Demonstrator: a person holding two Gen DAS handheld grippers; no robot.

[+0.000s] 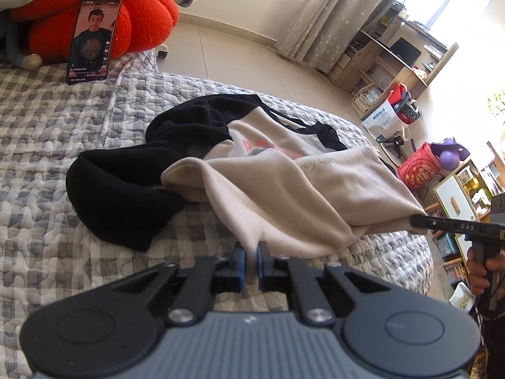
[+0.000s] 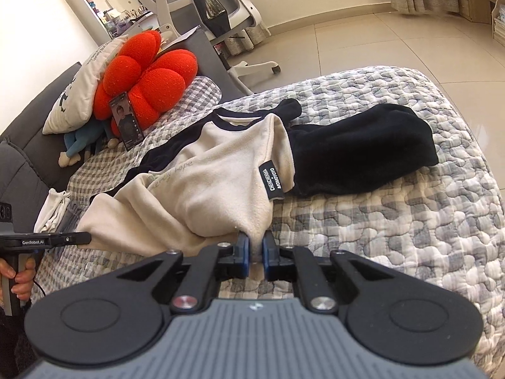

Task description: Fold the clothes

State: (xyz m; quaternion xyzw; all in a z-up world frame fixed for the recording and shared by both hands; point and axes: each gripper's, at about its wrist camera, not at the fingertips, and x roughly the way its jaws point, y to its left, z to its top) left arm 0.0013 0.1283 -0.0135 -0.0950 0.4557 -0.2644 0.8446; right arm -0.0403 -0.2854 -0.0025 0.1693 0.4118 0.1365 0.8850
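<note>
L gripper (image 1: pixel 250 260) angled down toward the bed, jaws pinched on the hem of the cream sweatshirt (image 1: pixel 284 189). R gripper (image 2: pixel 255 252) likewise angled down, clamped on the other hem corner – a hand (image 1: pixel 479 271) wraps its handle. Sweatshirt drapes from both grips, black sleeves trailing on the checked quilt (image 2: pixel 394 221). Beyond – orange cushion (image 2: pixel 148 75), w/ phone (image 1: pixel 91 41) propped against it.

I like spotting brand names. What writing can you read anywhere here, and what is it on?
"CHENCHENMA" and "MOMOTOYO": black tag on the cream sweatshirt.
"GenRobot.AI": left tool.
"DAS": right tool.
Grey script on the sweatshirt chest: partly hidden, unreadable.
Phone screen, white cushion print, boxes: too small.
</note>
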